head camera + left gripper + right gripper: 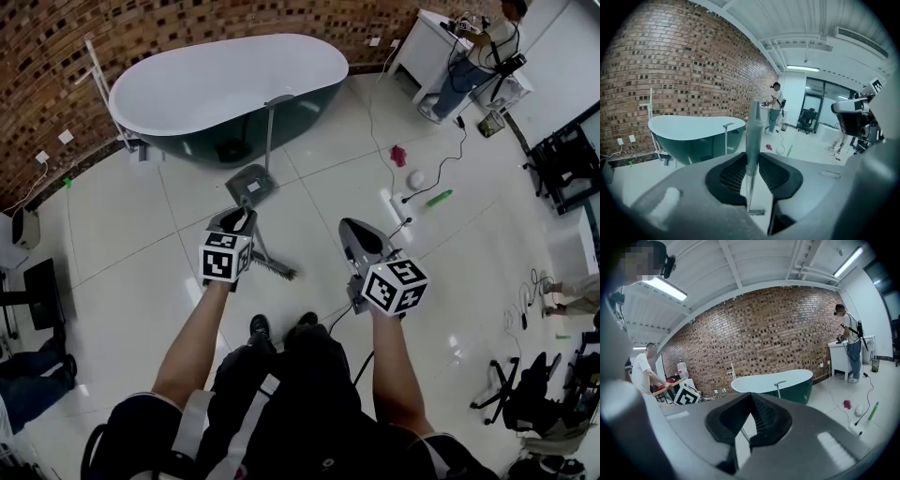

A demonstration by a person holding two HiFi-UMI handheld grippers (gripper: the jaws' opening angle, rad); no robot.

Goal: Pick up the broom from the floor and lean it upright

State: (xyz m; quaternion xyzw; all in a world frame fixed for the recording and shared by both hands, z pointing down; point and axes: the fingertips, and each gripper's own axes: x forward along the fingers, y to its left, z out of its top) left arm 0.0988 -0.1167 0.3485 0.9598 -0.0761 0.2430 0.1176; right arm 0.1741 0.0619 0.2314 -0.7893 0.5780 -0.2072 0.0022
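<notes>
My left gripper (234,221) is shut on the broom's thin handle (260,251), which slants down to the bristle head (277,272) resting on the white tile floor. In the left gripper view the pale handle (753,136) stands nearly upright between the two black pads, and the bristles (757,212) show below them. My right gripper (353,231) hangs to the right of the broom, apart from it. Its pads meet at the tips in the right gripper view (750,397), with nothing held.
A white and dark green bathtub (225,84) stands by the brick wall. A long-handled dustpan (251,183) stands upright in front of it. A power strip (398,202), white ball (415,179), green object (439,198) and cables lie to the right. A person (473,56) stands at a white counter.
</notes>
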